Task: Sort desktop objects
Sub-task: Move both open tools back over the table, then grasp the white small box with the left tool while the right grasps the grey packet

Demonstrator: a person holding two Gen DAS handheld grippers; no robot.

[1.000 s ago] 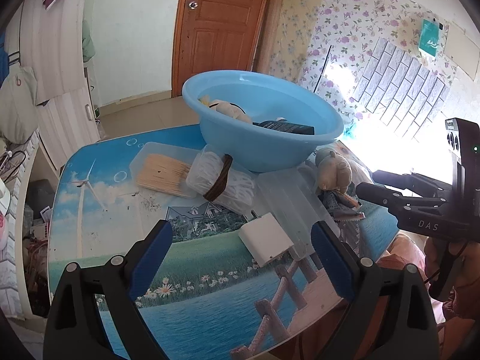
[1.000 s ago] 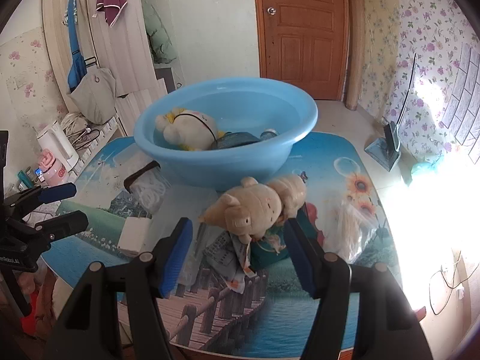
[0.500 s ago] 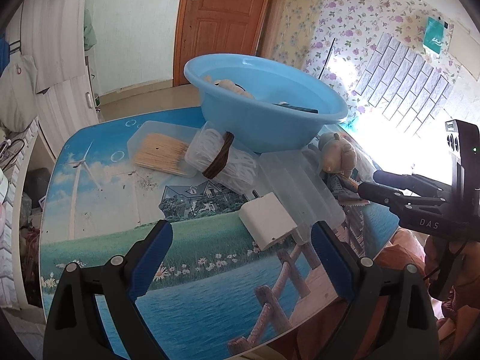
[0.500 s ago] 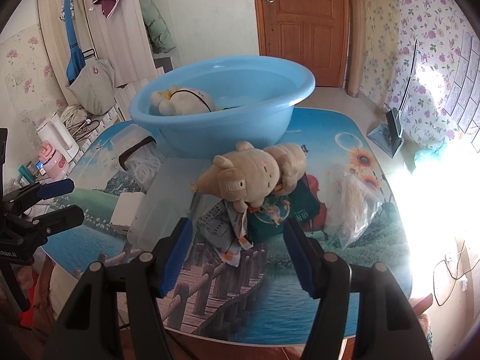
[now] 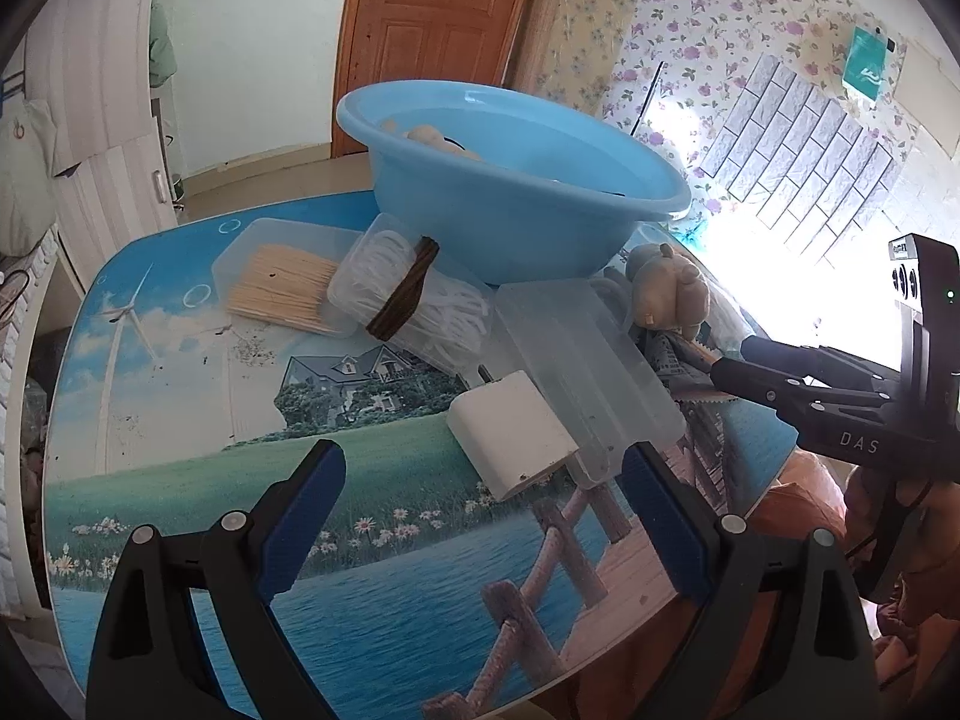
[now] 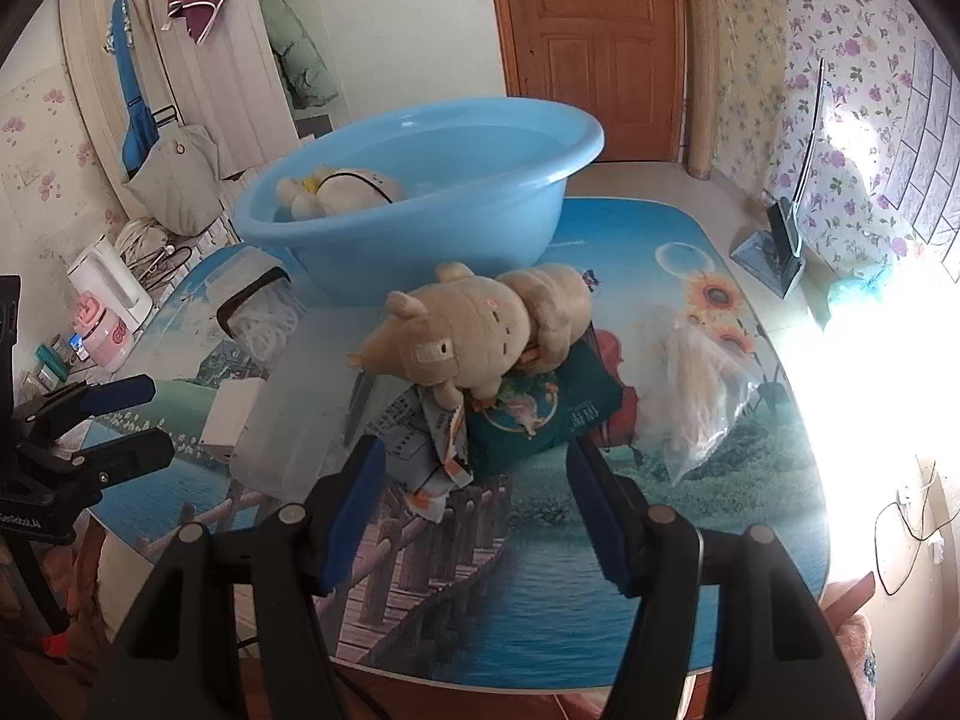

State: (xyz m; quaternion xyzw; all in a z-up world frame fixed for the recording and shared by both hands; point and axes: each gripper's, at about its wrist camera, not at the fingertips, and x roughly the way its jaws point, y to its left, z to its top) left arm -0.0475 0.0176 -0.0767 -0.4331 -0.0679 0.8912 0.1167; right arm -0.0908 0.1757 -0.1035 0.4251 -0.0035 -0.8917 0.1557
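Tan plush, soft and light: the stuffed toy (image 6: 480,330) lies on its side just in front of the blue basin (image 6: 420,204), propped on a dark green packet (image 6: 540,414) and a crumpled printed wrapper (image 6: 432,444). I judge it will squash under the pads and weigh next to nothing; best taken across the thick middle of the body, not by an ear or leg, so it does not flop or drag the wrapper along.

Left of the toy, near the basin's foot: a clear plastic lid (image 5: 588,360), stiff and likely slippery, and a white block (image 5: 510,432) touching its near edge. The block looks hard and square, easy to pinch across its flat sides.

My right claw (image 6: 474,510) is spread partway, empty, pads apart from everything, with the wrapper's end and the packet's near edge showing between the fingers; the toy is beyond them.

My left claw (image 5: 480,516) is spread wide, also empty, hanging just short of the white block, touching nothing.

A second plush (image 6: 336,192) already sits inside the basin.
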